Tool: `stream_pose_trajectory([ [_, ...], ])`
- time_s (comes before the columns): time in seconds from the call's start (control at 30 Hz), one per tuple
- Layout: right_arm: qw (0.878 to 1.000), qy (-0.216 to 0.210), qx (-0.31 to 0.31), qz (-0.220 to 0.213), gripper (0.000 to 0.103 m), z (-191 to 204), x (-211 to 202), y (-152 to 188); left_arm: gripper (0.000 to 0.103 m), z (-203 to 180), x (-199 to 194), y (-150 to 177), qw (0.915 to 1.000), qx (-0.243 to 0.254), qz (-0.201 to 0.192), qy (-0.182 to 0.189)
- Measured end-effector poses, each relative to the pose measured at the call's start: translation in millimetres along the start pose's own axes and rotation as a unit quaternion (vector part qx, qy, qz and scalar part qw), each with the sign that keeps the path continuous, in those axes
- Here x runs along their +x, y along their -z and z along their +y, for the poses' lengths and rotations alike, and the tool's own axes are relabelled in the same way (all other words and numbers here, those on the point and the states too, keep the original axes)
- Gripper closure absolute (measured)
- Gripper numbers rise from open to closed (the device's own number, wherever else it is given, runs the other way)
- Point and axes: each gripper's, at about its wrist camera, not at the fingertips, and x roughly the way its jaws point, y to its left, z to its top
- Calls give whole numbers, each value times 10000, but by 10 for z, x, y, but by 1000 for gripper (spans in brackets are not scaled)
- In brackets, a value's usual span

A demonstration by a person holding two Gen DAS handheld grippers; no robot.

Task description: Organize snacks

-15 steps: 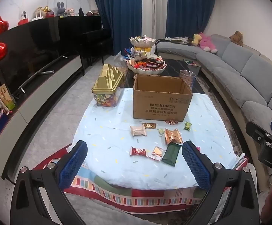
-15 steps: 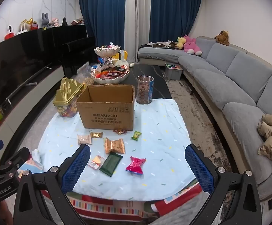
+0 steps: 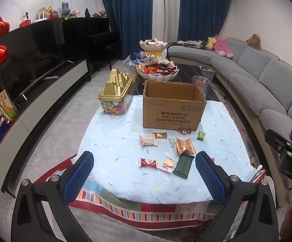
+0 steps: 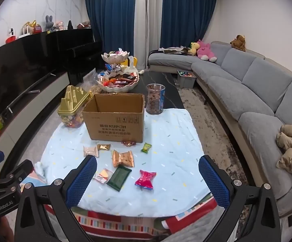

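Note:
An open cardboard box (image 3: pixel 174 109) (image 4: pixel 115 121) stands on the light blue cloth (image 3: pixel 115 147) (image 4: pixel 176 145). Several wrapped snacks lie in front of it: a dark green packet (image 3: pixel 183 165) (image 4: pixel 119 177), a copper packet (image 3: pixel 185 146) (image 4: pixel 123 158), a red packet (image 3: pixel 148 163), a pink packet (image 4: pixel 145 179), a small green candy (image 3: pixel 201 135) (image 4: pixel 146 147). My left gripper (image 3: pixel 144 178) is open and empty, short of the table's near edge. My right gripper (image 4: pixel 148 183) is open and empty, above the near snacks.
A gold-lidded candy tub (image 3: pixel 115 96) (image 4: pixel 73 109) stands left of the box. A clear jar of round snacks (image 4: pixel 155 98) and a tiered bowl of sweets (image 3: pixel 156 68) stand behind it. A grey sofa (image 4: pixel 246 92) runs along the right, a TV unit (image 3: pixel 35 104) on the left.
Both grippers have moved slightly forward toward the table. Nothing has been picked up.

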Motion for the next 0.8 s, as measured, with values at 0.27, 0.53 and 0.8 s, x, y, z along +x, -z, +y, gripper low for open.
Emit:
stream_pose_trajectory([
  [0.27,10000,4,-5,-23,1,-2,-6,1,0,-11,-35,2,10000,-6,-7,-5],
  [0.53,10000,11,-7,-24,1,-7,-6,-6,0,-17,-43,9,10000,-7,0,-11],
  [0.8,10000,8,-13,-28,1,-18,0,-9,0,-18,-41,8,10000,-4,5,-18],
])
